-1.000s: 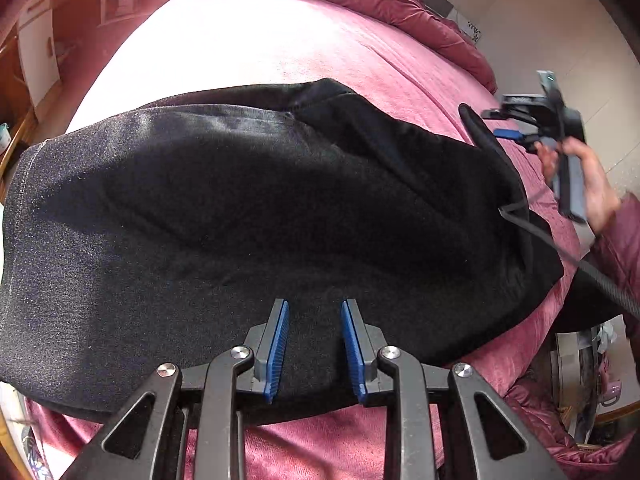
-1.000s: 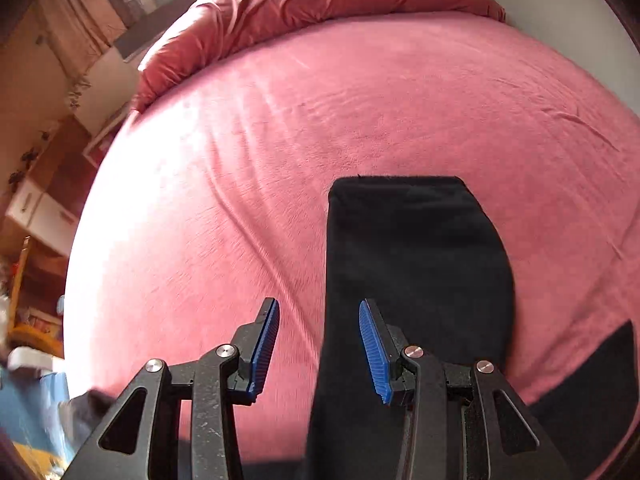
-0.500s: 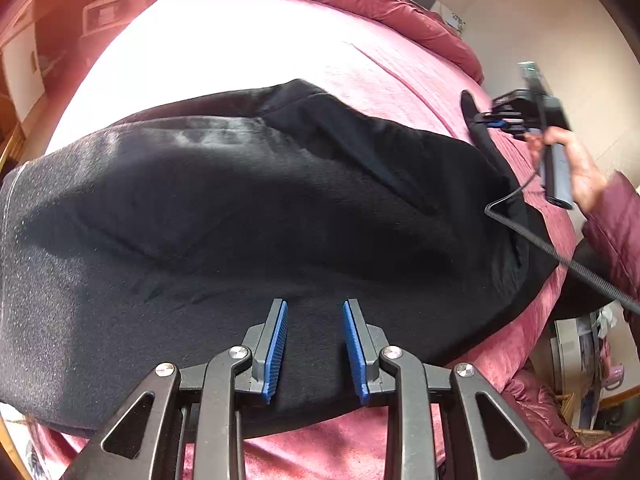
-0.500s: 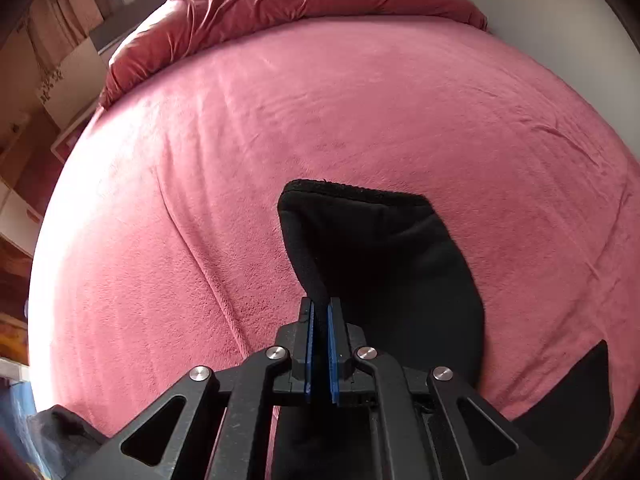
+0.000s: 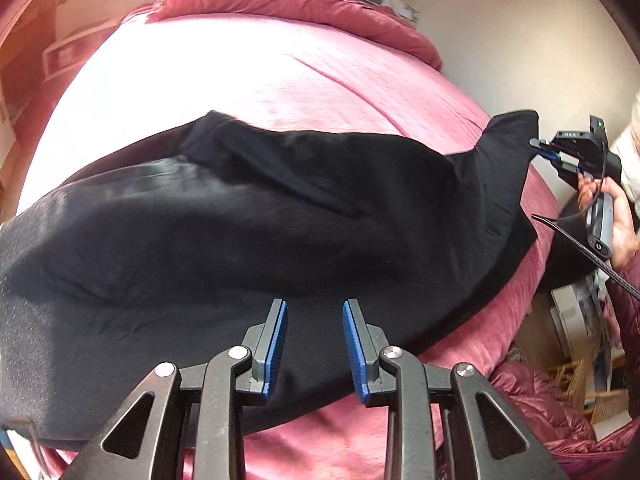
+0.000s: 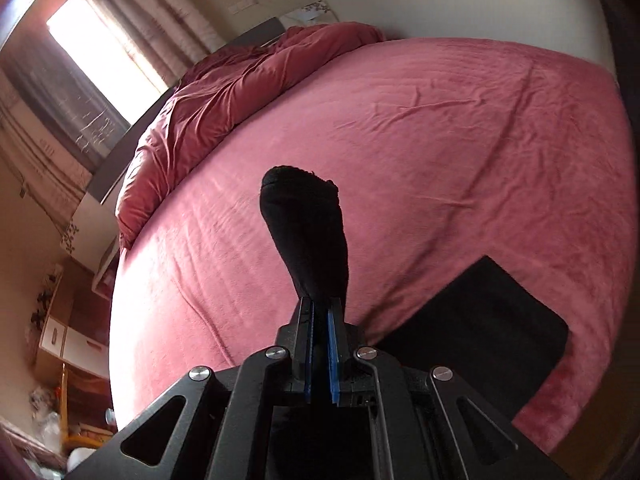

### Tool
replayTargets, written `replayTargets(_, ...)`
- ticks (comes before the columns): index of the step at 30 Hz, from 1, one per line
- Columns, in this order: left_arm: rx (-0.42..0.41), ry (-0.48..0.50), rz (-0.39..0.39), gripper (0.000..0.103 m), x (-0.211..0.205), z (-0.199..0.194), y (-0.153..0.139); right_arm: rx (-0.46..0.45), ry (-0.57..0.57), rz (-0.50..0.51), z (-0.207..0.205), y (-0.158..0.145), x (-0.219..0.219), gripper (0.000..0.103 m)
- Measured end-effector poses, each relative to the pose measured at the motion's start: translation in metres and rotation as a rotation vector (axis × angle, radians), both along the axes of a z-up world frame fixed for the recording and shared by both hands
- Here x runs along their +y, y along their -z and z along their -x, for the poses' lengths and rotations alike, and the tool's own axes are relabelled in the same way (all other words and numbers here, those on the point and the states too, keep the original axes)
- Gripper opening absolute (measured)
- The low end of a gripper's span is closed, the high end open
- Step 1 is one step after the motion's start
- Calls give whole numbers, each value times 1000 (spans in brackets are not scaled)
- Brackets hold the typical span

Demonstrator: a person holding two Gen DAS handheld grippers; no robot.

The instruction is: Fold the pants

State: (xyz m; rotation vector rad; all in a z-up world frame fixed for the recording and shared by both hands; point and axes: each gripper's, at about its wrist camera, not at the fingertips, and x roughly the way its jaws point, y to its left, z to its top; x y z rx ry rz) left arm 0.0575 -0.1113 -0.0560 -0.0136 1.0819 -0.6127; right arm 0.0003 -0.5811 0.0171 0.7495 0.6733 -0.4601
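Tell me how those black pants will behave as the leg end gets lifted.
The pants look floppy: the leg end droops from the shut right gripper. Probably not slippery, since the fuzzy fabric should cling to the plush bedspread. The rest will likely drag along.

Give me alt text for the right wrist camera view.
The right gripper is shut on a bunched end of the black pants, held up over a pink bedspread. A rumpled red duvet lies beyond, near a curtained window.

matt black fleecy cloth pants (image 5: 248,232), soft pink plush bedcover (image 6: 460,152), blk plastic tools.
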Motion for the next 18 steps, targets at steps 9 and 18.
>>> replayTargets(9, 7, 175, -42, 33, -52, 15, 4, 71, 136, -212, 88, 103, -43, 6)
replayTargets(18, 30, 273, -107, 40, -75, 29, 24, 19, 188, -276, 111, 128, -60, 14)
